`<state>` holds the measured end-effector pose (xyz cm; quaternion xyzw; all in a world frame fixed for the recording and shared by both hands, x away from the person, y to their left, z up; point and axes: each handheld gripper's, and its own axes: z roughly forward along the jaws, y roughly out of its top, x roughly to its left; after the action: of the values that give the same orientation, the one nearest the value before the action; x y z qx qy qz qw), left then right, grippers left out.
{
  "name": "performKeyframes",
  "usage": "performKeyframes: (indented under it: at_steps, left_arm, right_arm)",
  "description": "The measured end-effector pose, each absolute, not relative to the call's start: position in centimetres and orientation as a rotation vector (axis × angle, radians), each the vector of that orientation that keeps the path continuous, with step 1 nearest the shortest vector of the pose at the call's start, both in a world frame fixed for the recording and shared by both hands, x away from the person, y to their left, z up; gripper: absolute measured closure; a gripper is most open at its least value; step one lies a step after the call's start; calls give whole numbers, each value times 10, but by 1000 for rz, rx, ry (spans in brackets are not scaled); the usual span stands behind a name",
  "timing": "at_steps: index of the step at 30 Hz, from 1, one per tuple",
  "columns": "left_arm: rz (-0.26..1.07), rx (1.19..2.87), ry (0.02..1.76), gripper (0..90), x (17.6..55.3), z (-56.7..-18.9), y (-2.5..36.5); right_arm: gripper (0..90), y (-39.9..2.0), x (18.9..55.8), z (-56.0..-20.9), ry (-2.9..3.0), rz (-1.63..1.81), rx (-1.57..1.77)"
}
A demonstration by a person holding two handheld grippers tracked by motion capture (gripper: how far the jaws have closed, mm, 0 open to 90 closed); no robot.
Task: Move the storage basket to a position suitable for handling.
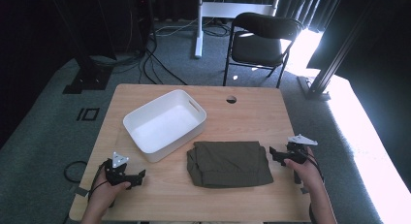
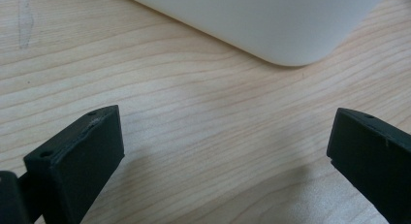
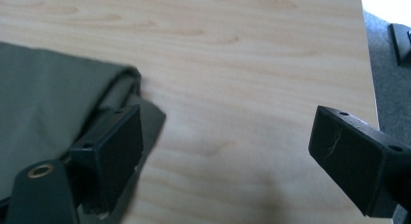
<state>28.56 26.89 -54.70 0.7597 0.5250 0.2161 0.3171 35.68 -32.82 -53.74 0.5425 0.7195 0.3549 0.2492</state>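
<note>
Both grippers, left and right, gape wide and empty beside the folded cloth, which seemingly next needs grasping and lifting into the bin.

Lab/recording studio, black curtains, floor cables, rig posts, folding chair, wood table

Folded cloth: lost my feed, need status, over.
Left gripper and right gripper open, nothing held. Folded cloth flat on table, right gripper at its edge. White bin beside it; nothing between.
</note>
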Motion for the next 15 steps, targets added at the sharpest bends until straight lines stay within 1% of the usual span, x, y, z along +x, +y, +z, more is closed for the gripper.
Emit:
performKeyframes:
  at_steps: [15]
  left_arm:
    - [592, 1969, 1379, 11, 289, -532, 270]
  right_arm:
    - [125, -302, 383, -525, 2015, 996, 1400]
